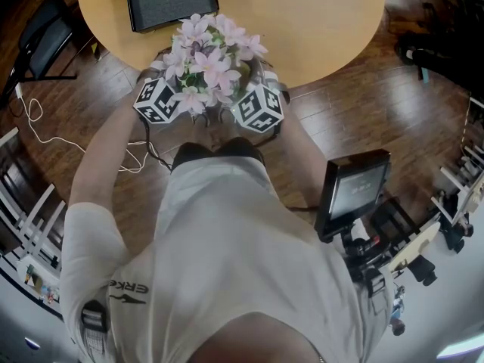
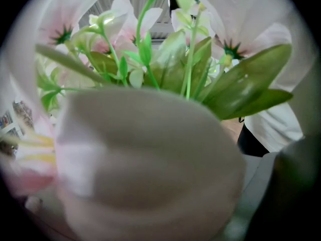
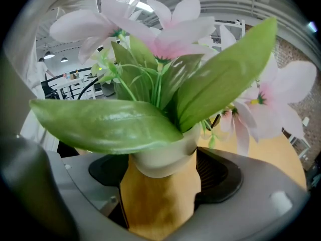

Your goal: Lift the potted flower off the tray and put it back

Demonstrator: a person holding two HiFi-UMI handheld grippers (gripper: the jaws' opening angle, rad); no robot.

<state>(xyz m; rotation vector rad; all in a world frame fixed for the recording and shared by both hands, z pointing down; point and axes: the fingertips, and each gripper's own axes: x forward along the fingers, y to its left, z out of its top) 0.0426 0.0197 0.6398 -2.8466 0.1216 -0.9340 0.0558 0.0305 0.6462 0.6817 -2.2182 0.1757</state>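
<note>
In the head view you are holding the potted flower point(image 1: 208, 63) up between the two marker cubes, clear of the tray point(image 1: 170, 2). It is hanging on your side of the tray, apart from it, over the near rim of the round wooden table point(image 1: 325, 21) that the tray is lying on. The left gripper point(image 1: 168, 93) is pressing in from the tray's left and the right gripper point(image 1: 253, 100) from its right, with the pink blooms spilling over both. The tray is showing a bare dark floor. White lettering point(image 1: 128, 288) on your shirt sleeve is reading "ERKE". A small dark screen point(image 1: 353, 191) is standing on a stand far to the tray's right, off the table.

In the left gripper view a blurred pale shape point(image 2: 145, 169) is filling the whole lower half, so you are not seeing the jaws here and I cannot tell how they are standing. Green leaves point(image 2: 251, 84) and pale petals are crowding above it.

In the right gripper view the jaws are standing moderately wide and closing on the white pot point(image 3: 163, 154), whose sides are meeting the dark pads point(image 3: 215, 177) at the tips. Yellow tabletop is showing in the gap below the pot. No label is showing on it.
</note>
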